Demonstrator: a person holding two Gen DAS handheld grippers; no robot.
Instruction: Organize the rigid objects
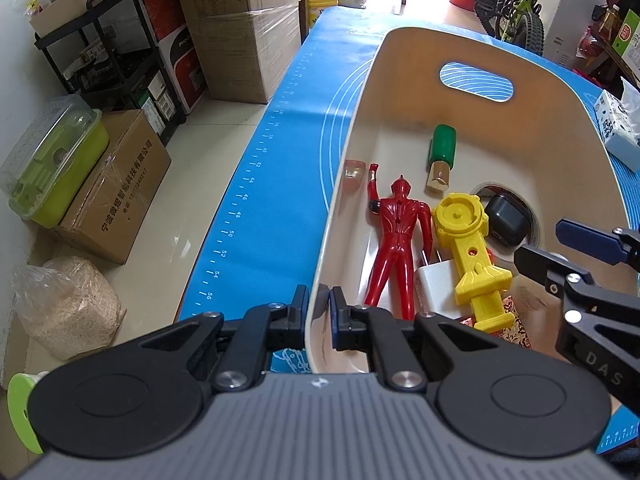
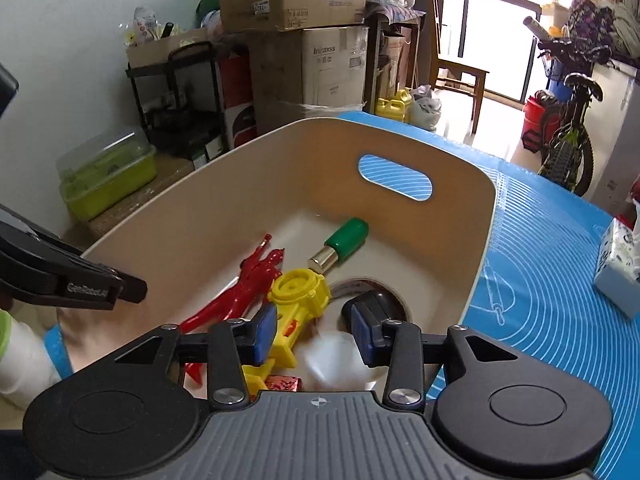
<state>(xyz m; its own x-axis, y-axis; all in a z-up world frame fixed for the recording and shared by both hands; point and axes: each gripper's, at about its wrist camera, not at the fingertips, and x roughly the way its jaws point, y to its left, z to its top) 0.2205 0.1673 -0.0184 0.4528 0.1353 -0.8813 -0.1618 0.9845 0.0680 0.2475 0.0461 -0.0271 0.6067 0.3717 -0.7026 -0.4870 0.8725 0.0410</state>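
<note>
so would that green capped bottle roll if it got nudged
Probably: the green capped bottle lies on its side on the bin floor and looks round. The smooth cap may slip in a pinch. It looks rigid and small, so likely light.

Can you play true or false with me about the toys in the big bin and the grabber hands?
1. The red toy figure lies inside the beige bin. True.
2. The left gripper is wide open in the air. False: it is clamped on the bin's near wall.
3. The yellow toy lies beside the red toy figure. True.
4. The green-capped bottle stands upright. False: it lies on its side.
5. The right gripper squeezes the yellow toy. False: its jaws stand apart above the bin, pressing on nothing.
</note>
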